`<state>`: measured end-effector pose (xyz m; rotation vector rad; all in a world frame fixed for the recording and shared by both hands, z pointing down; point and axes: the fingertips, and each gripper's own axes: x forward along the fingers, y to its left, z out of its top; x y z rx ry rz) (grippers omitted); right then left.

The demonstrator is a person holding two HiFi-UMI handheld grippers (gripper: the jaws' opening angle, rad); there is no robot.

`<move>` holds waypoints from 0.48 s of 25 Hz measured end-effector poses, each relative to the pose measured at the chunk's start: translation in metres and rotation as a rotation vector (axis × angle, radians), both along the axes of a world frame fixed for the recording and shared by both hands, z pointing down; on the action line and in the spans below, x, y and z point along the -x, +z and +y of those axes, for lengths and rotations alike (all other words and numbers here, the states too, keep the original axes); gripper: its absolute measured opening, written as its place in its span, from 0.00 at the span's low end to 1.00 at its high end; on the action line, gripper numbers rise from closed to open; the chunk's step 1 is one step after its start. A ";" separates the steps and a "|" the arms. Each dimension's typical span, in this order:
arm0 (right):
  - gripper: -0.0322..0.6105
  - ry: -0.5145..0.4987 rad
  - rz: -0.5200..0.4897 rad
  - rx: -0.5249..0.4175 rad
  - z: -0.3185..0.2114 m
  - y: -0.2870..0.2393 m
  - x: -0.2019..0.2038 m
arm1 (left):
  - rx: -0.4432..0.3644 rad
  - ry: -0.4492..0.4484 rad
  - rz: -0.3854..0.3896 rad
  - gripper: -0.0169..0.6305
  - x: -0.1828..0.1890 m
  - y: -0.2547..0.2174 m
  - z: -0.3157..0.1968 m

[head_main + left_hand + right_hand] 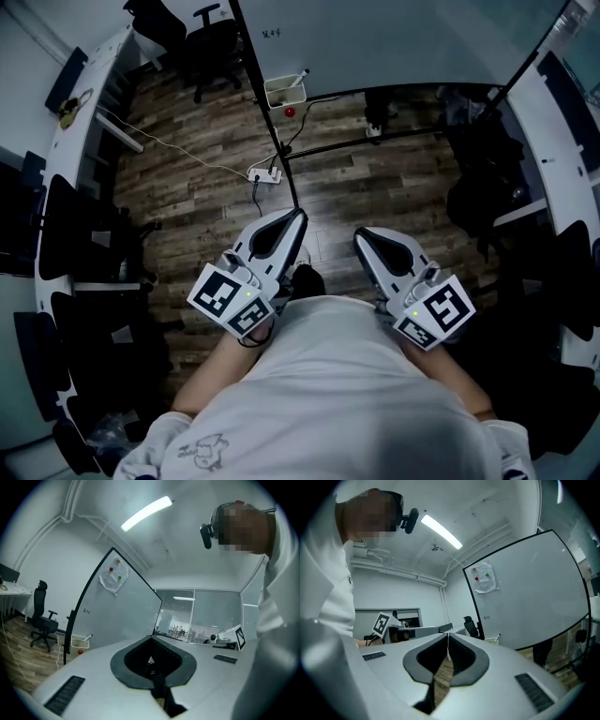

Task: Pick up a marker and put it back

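A marker [300, 76] stands in a small white tray [284, 91] at the foot of the whiteboard [394, 42], far ahead of both grippers. The left gripper view shows the same marker [88, 637] in the tray [78, 643], and the right gripper view has the marker [498, 635] small beside the board [529, 592]. My left gripper [298, 216] and right gripper [360, 235] are held close to the person's body, both shut with nothing between the jaws. The left gripper's tips [152, 637] and the right gripper's tips [448, 633] point toward the board.
A red ball [290, 112] hangs just below the tray. A power strip [263, 174] and cable lie on the wood floor. Office chairs [211, 42] stand at the back left, with white desks [80, 112] along both sides.
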<state>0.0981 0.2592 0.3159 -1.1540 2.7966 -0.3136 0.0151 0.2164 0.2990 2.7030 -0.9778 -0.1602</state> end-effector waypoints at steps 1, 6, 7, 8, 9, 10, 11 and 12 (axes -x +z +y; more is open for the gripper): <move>0.07 -0.001 0.002 0.004 -0.005 0.002 -0.001 | 0.001 0.009 -0.001 0.03 -0.003 0.002 -0.004; 0.07 0.016 0.009 0.022 -0.032 0.007 -0.008 | -0.002 0.039 0.017 0.03 -0.013 0.003 -0.036; 0.07 0.019 0.013 0.022 -0.038 0.007 -0.008 | -0.001 0.043 0.020 0.03 -0.014 0.004 -0.043; 0.07 0.021 0.015 0.024 -0.045 0.008 -0.008 | 0.001 0.047 0.024 0.03 -0.014 0.005 -0.050; 0.07 0.022 0.014 0.030 -0.052 0.010 -0.007 | 0.005 0.051 0.028 0.03 -0.014 0.006 -0.058; 0.07 0.023 0.011 0.035 -0.059 0.011 -0.006 | 0.009 0.055 0.031 0.03 -0.014 0.008 -0.065; 0.07 0.023 0.007 0.040 -0.066 0.013 -0.004 | 0.012 0.059 0.034 0.03 -0.014 0.009 -0.072; 0.07 0.023 0.007 0.043 -0.073 0.014 -0.003 | 0.013 0.064 0.036 0.03 -0.013 0.010 -0.079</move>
